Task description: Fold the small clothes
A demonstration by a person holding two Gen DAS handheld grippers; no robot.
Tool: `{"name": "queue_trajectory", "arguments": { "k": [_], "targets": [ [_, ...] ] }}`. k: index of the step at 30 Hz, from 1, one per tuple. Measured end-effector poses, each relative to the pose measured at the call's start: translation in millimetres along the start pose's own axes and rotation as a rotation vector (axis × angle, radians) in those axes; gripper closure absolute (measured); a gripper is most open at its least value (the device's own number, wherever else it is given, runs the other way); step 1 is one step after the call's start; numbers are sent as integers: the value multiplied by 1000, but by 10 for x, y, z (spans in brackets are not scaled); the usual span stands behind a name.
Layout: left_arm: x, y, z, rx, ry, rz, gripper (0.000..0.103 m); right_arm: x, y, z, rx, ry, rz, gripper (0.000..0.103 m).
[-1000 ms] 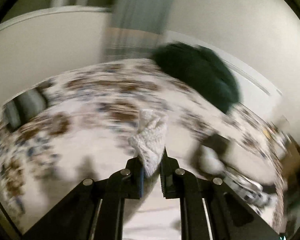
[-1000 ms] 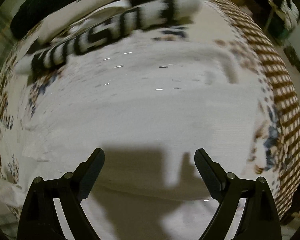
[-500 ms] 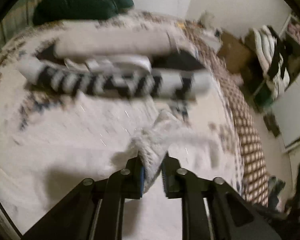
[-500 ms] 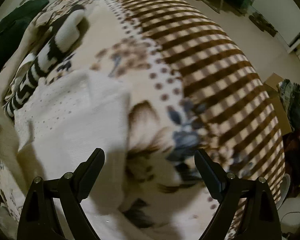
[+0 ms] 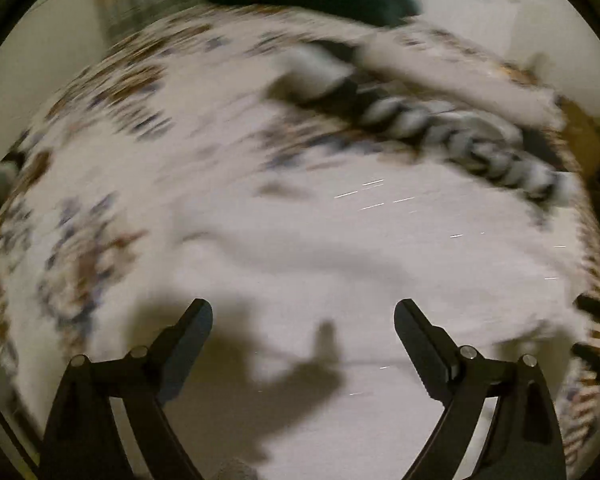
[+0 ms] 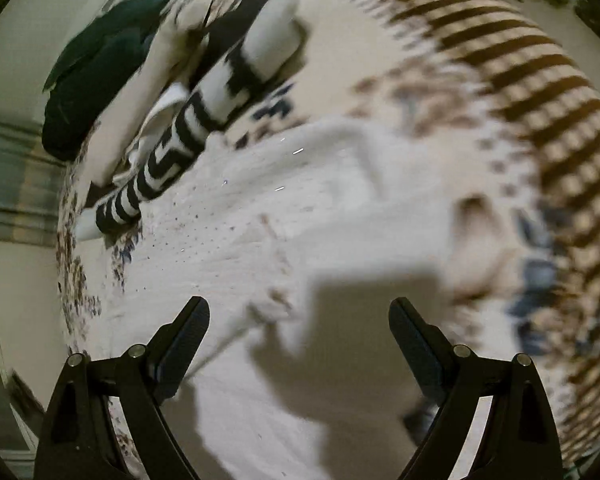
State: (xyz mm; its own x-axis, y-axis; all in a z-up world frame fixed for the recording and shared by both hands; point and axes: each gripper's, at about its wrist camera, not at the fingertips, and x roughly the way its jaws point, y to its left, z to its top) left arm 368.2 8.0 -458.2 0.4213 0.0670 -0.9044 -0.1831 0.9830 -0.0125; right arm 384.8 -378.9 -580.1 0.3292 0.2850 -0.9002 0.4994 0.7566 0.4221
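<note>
A white knitted garment (image 5: pixel 380 264) is spread flat on the bed (image 5: pixel 112 128), over its patterned bedspread (image 6: pixel 540 128), and is seen directly beneath both cameras. The left hand-held gripper (image 5: pixel 303 340) is held above the cloth with its jaws spread wide; they have just been opening, and nothing is seen between them, so the fold of knit appears to have been let go onto the garment. The right hand-held gripper (image 6: pixel 299 338) is likewise held wide and empty over the same garment, near the side of the bed where the brown striped border (image 6: pixel 532 80) runs. Both are pointed steeply down, presumably so that an edge of the cloth can be pinched next. Toward the far edge of the bed, a black-and-white patterned garment (image 6: pixel 204 108) is lying rolled or folded beside a pale folded piece (image 6: pixel 140 92), probably set aside out of the working area. A dark green cushion or bundle (image 6: pixel 96 80) is placed beyond them at the far edge. Much of the left view is blurred, so the exact fold lines of the white garment cannot be told.
</note>
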Motion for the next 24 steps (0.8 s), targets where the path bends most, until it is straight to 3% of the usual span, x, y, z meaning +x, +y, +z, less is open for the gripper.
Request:
{"name": "queue_trajectory", "arguments": {
  "k": [3, 5, 6, 11, 16, 21, 24],
  "targets": [
    [98, 396, -103, -75, 32, 73, 10, 286, 184, 48, -32, 18, -34, 15],
    [108, 548, -132, -100, 29, 99, 10, 398, 309, 66, -84, -7, -111, 54],
    [105, 610, -143, -110, 24, 113, 10, 421, 368, 73, -107, -8, -147, 98],
    [113, 774, -101, -158, 23, 127, 10, -60, 621, -68, -234, -177, -235, 98],
    [104, 785, 50, -159, 1, 105, 10, -627, 426, -49, -202, -256, -262, 98],
    [150, 646, 230, -158, -11, 60, 10, -784, -144, 97, -101, -235, -307, 98],
    [249, 490, 349, -116, -17, 51, 10, -626, -497, 135, -9, -159, -259, 98]
  ]
}}
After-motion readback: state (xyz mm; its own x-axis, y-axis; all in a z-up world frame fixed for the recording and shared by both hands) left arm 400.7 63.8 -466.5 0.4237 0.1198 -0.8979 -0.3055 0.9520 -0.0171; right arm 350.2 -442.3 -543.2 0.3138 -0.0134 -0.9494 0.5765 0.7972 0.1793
